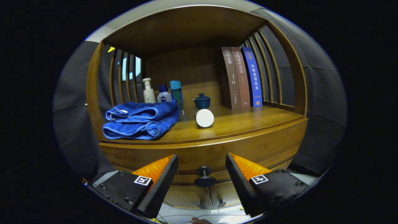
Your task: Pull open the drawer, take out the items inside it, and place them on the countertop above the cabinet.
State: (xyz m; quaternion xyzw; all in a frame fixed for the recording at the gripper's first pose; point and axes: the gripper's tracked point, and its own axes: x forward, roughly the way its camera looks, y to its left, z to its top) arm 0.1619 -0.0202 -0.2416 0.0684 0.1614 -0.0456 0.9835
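A wooden cabinet stands ahead with its drawer front [217, 152] closed under the countertop [248, 121]. A dark round knob [204, 178] sticks out of the drawer's lower middle. My gripper [202, 158] is open, its two fingers wide apart on either side of the knob and a little short of it, touching nothing. What lies in the drawer is hidden.
On the countertop lie a folded blue towel [141, 119], a white cylinder on its side [205, 118], a small dark lidded cup [201, 100], three bottles [164, 91] at the back left and three upright books [241, 77] at the back right. A wooden shelf roof spans above.
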